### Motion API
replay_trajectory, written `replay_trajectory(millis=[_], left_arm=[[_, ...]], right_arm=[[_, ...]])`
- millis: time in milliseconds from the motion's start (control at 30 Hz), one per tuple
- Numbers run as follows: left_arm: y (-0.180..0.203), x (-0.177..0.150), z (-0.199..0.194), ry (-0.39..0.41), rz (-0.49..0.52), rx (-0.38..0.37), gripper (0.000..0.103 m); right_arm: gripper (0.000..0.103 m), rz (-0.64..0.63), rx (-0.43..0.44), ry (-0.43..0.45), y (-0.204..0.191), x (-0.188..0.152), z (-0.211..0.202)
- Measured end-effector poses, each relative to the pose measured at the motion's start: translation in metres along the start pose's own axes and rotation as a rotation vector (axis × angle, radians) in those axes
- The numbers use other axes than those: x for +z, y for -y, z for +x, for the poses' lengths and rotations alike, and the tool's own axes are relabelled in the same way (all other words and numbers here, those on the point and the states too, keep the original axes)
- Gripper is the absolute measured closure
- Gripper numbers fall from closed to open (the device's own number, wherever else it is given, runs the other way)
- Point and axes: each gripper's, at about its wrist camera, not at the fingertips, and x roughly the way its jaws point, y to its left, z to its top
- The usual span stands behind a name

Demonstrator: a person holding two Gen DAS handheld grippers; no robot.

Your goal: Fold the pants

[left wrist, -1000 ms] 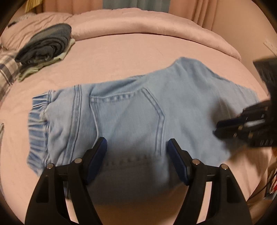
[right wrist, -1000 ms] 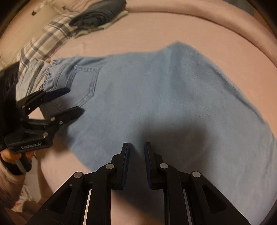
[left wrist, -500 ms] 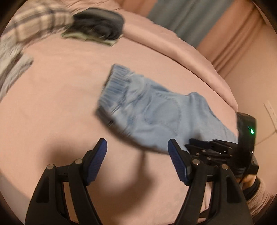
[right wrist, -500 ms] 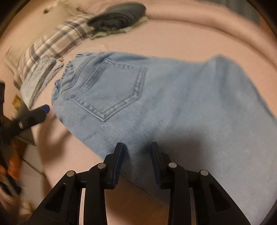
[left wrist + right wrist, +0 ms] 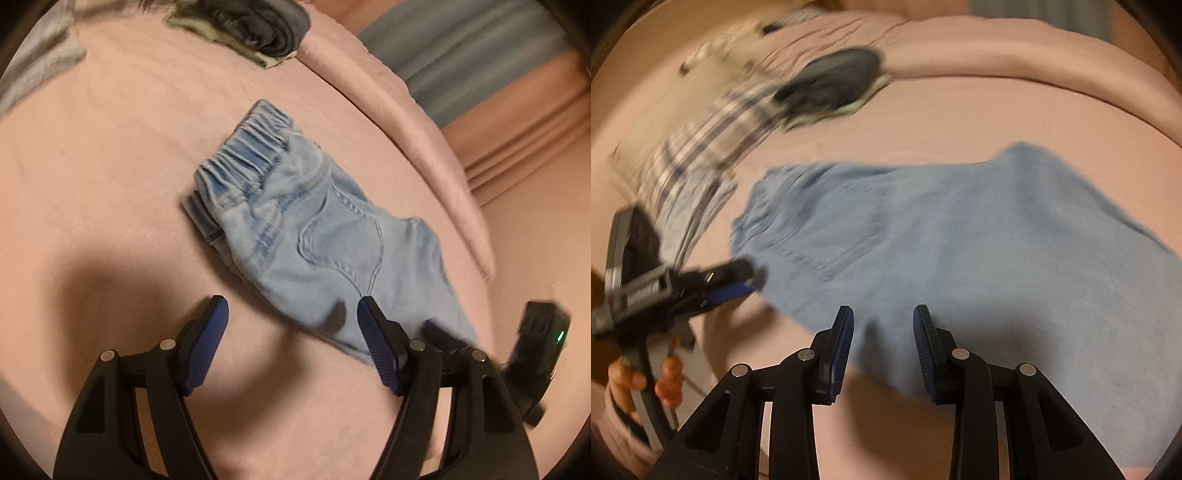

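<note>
From the left wrist, the left gripper (image 5: 291, 328) hangs released over the pink bed (image 5: 110, 184), beside the pants (image 5: 314, 240) lying flat there, ready to fold. From the right wrist, the right gripper (image 5: 882, 343) has just been opening, nothing between its jaws, above the pants' near edge.
</note>
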Motion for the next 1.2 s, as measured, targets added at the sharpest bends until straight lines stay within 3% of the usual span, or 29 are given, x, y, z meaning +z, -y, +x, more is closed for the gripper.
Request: replay_trajectory(millis=[100, 167, 200, 267, 367, 467, 567, 700, 800, 933, 1033, 1200], left_arm=[[0.022, -0.012, -0.008, 0.032, 0.116, 0.055, 0.032], [0.043, -0.019, -0.009, 0.04, 0.212, 0.042, 0.032], [0.055, -0.021, -0.007, 0.034, 0.259, 0.033, 0.032], [0.075, -0.023, 0.002, 0.013, 0.327, 0.011, 0.031], [0.101, -0.021, 0.02, -0.027, 0.374, -0.032, 0.031], [0.131, -0.019, 0.039, -0.057, 0.447, -0.068, 0.03], [0.167, -0.017, 0.063, -0.076, 0.546, -0.087, 0.03], [0.211, -0.015, 0.097, -0.132, 0.593, -0.146, 0.03], [0.241, -0.024, 0.123, -0.19, 0.611, -0.19, 0.03], [0.269, -0.044, 0.153, -0.25, 0.664, -0.178, 0.03], [0.277, -0.054, 0.165, -0.278, 0.694, -0.162, 0.031], [0.273, -0.056, 0.173, -0.299, 0.683, -0.124, 0.031]], right_arm=[[0.061, 0.073, -0.087, 0.045, 0.035, -0.001, -0.014], [0.06, 0.132, -0.228, -0.029, 0.073, -0.016, -0.015], [0.063, 0.147, -0.233, -0.042, 0.086, -0.025, -0.018], [0.063, 0.161, -0.154, -0.011, 0.098, -0.038, -0.033], [0.063, 0.196, -0.156, -0.006, 0.119, -0.057, -0.057], [0.063, 0.326, -0.162, 0.025, 0.158, -0.078, -0.086], [0.063, 0.509, -0.186, 0.117, 0.202, -0.102, -0.124], [0.059, 0.824, -0.228, 0.3, 0.252, -0.146, -0.182], [0.055, 0.923, -0.26, 0.357, 0.26, -0.174, -0.204], [0.055, 0.935, -0.298, 0.388, 0.259, -0.193, -0.215], [0.055, 0.838, -0.353, 0.423, 0.265, -0.182, -0.223], [0.055, 0.757, -0.311, 0.398, 0.316, -0.155, -0.22]])
